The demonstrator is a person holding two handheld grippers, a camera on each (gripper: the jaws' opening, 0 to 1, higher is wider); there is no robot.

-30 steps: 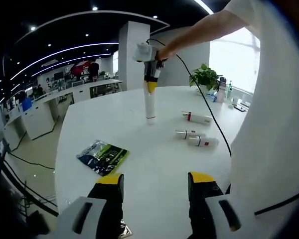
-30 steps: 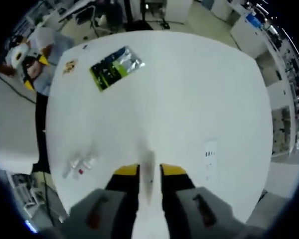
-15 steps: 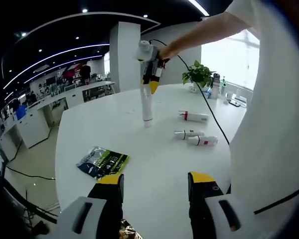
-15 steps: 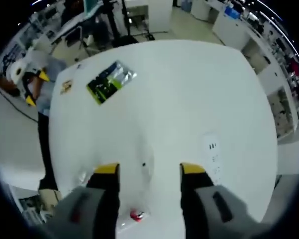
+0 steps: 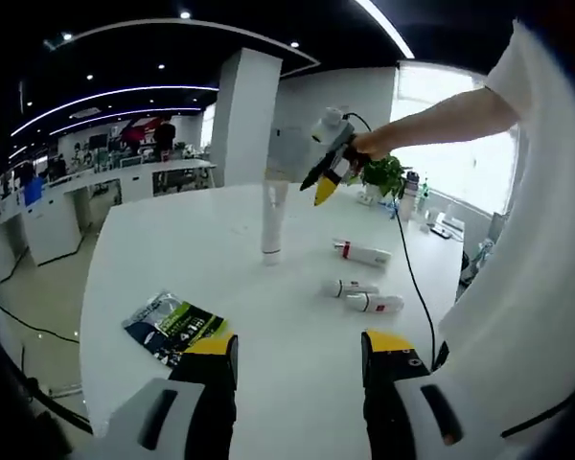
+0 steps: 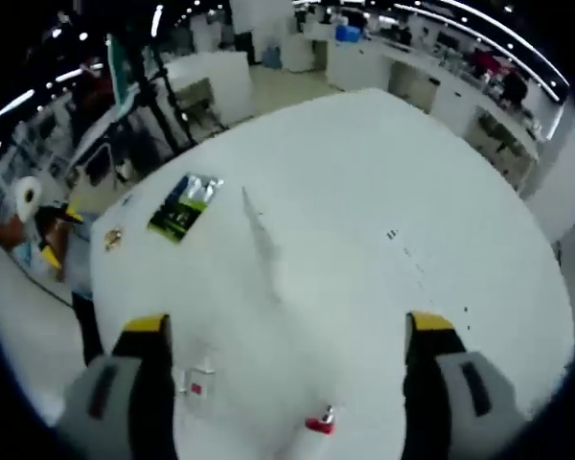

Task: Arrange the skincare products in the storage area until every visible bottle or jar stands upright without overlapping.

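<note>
Since a second ago our right gripper (image 5: 328, 185) has let go of the white tube (image 5: 272, 223) and lifted away; its jaws are now standing wide apart. The tube is standing upright ahead of our left gripper (image 5: 298, 356), also open. The left gripper view is showing three tubes (image 5: 362, 279) lying flat beyond its right jaw and a green packet (image 5: 176, 327) near its left jaw. The white table (image 6: 364, 192) is sitting in an open office.

Left gripper view looks low and level across the white table (image 5: 297, 326) from its near edge. Right gripper view looks steeply down from above. Both catch the upright tube (image 5: 272, 222) and the green packet (image 6: 183, 206).
</note>
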